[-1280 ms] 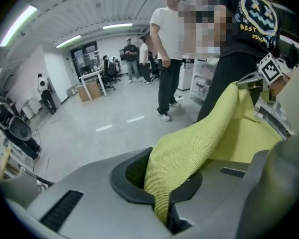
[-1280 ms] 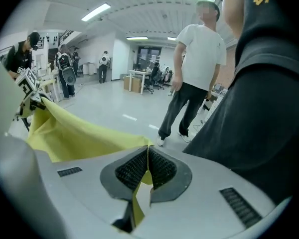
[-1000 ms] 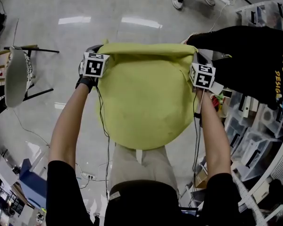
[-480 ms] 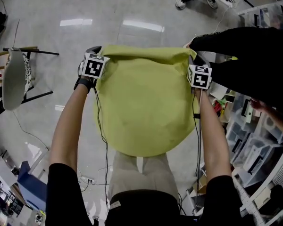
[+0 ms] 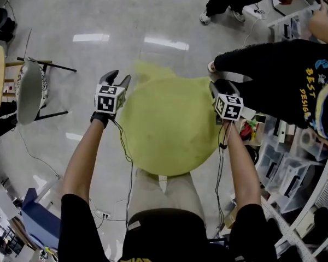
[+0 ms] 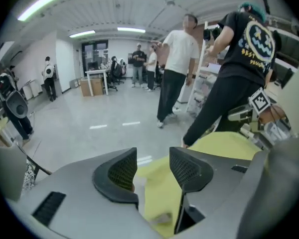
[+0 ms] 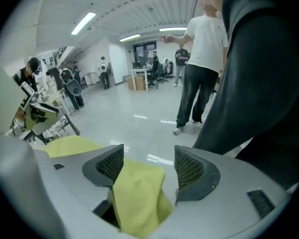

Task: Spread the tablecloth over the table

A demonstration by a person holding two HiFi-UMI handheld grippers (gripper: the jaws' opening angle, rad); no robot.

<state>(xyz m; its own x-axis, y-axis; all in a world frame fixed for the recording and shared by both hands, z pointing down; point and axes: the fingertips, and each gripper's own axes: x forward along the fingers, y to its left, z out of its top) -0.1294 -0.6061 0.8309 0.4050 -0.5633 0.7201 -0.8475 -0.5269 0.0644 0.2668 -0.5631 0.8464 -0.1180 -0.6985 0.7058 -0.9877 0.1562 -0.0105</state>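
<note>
We hold the left gripper (image 5: 119,79) and the right gripper (image 5: 217,87) in front of us, and the jaws of both are opening wide. The yellow-green fabric tablecloth (image 5: 169,124) spreads between them. A loose fold lies between each pair of jaws, not clamped.

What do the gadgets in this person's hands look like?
The left gripper and right gripper are grey shells ending in two dark, mesh-textured pads. Each carries a white cube with black square markers. Thin black cables run back along the arms, and the person wears black short sleeves.
</note>
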